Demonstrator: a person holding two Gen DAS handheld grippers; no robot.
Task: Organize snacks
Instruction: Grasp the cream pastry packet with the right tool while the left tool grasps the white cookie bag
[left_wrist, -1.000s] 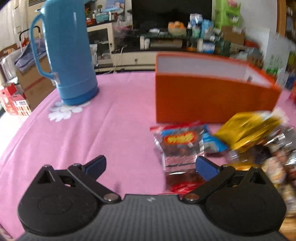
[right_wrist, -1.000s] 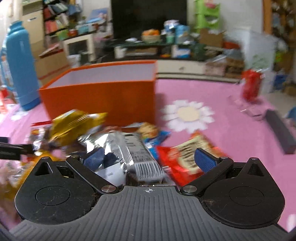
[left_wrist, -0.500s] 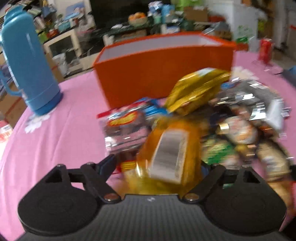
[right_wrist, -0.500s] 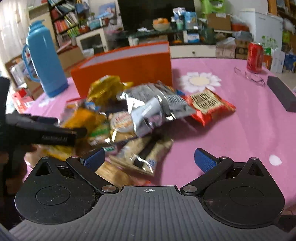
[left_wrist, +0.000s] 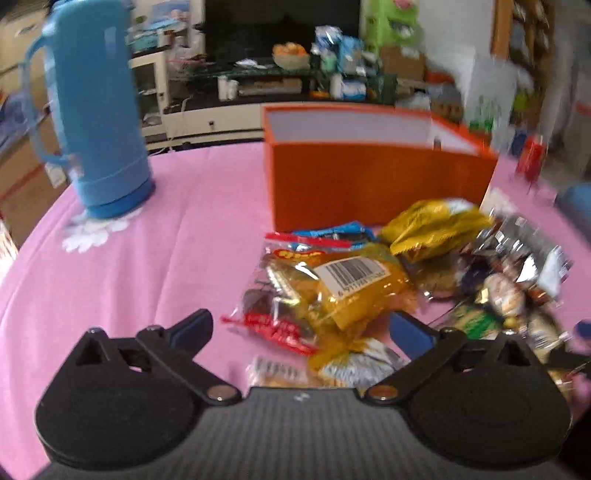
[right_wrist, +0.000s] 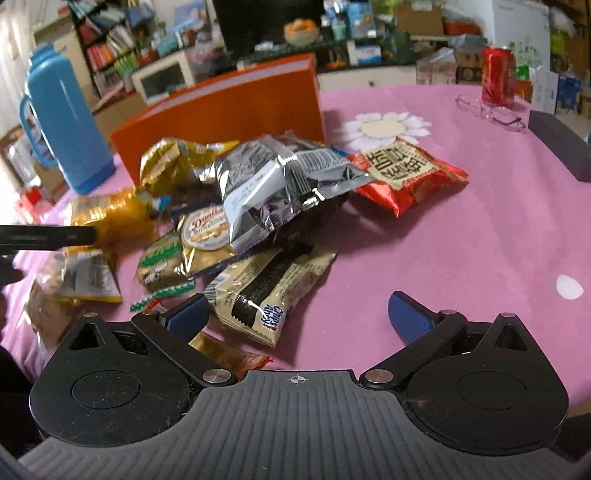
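A pile of snack packets lies on the pink tablecloth in front of an open orange box (left_wrist: 376, 184) (right_wrist: 229, 107). My left gripper (left_wrist: 299, 325) hovers over the pile's left side with its jaws opening. A yellow packet with a barcode (left_wrist: 351, 284) lies between and just ahead of them, untouched by the pads. My right gripper (right_wrist: 295, 308) stands open low over the pile's near edge, its left finger beside a cream Chips Ahoy packet (right_wrist: 266, 291). A silver bag (right_wrist: 280, 184) tops the heap, with a red packet (right_wrist: 406, 173) to its right.
A tall blue thermos (left_wrist: 99, 110) (right_wrist: 62, 129) stands left of the box. At the far right are a red can (right_wrist: 496, 75), a pair of glasses (right_wrist: 491, 110) and a dark block (right_wrist: 561, 144). Bare pink cloth (right_wrist: 461, 258) stretches right of the pile.
Half a second ago the left jaws were narrower around the yellow packet; now they are wide and the packet rests on the pile. The right gripper has sunk closer to the snacks.
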